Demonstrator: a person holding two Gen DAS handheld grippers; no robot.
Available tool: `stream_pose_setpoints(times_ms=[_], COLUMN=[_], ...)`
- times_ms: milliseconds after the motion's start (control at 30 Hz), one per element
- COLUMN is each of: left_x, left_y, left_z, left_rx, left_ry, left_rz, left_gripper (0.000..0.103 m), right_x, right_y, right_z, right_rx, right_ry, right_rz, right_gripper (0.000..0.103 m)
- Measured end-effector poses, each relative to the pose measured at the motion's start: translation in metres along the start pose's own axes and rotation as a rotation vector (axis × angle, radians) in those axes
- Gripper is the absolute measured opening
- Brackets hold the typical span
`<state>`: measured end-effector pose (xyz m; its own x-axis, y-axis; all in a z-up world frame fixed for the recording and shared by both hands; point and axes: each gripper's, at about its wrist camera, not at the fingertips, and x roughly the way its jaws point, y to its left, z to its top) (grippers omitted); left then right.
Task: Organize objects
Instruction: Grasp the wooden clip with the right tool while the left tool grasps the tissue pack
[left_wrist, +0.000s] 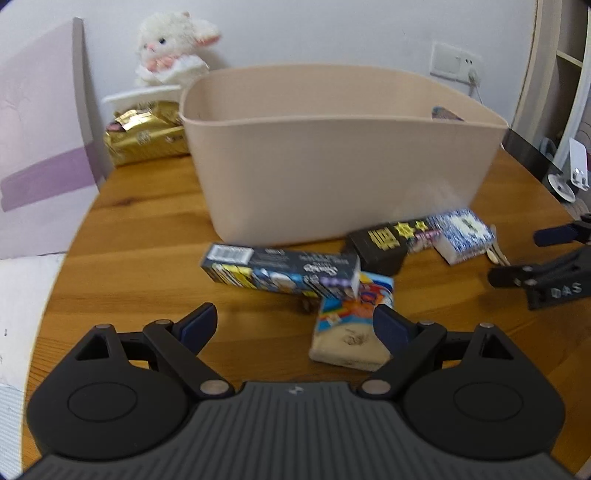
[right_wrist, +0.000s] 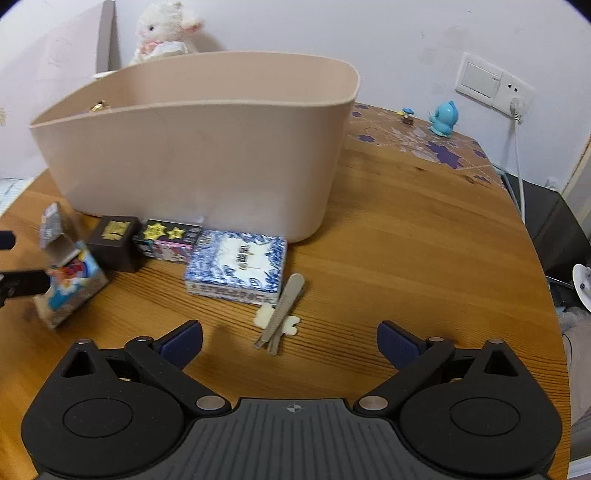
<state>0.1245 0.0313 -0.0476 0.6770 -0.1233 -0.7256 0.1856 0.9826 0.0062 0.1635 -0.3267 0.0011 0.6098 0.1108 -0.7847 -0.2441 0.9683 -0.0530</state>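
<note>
Both tools gape wide: left tool (left_wrist: 295, 328) beside the cartoon-printed box (left_wrist: 354, 325), right tool (right_wrist: 290, 341) above the hair clip (right_wrist: 284, 314).

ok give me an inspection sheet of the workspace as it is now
surface: wooden table, purple-flower mat at far corner.
job's things: beige bin; in front of it a blue-white box, dark gold-print box, star-print box, long dark box, colourful carton, hair clip.
clutter: plush lamb, gold packet, blue figurine.
grippers: left gripper open, empty; right gripper open, empty.
cables: white cord from wall socket.
surroundings: white wall, light switch.
</note>
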Motion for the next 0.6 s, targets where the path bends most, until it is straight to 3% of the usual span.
stream_pose_setpoints(times_ms=[200,400,533,600], left_x=[0.011,0.017,0.022,0.021], left_y=[-0.009,-0.02,-0.026,-0.026], left_z=[-0.004,-0.006,-0.009,-0.009], left_rx=[0.006,0.022,0.047,0.045], left_ry=[0.008,0.034,0.031,0.025], left_rz=[-0.019,-0.061,-0.051,-0.05], left_gripper=[0.092,0.092,0.083,0.076], right_x=[0.01,0.009,0.006,0.004], right_y=[0.005,0.008,0.008,0.008], right_z=[-0.004,-0.006,-0.009,-0.009], right_rx=[-0.009,0.01,0.027,0.032], right_ry=[-0.038,-0.073,-0.098,-0.104], right_rz=[-0.004,0.032,0.048,0.044], right_gripper=[0.087,0.068,0.041,0.033])
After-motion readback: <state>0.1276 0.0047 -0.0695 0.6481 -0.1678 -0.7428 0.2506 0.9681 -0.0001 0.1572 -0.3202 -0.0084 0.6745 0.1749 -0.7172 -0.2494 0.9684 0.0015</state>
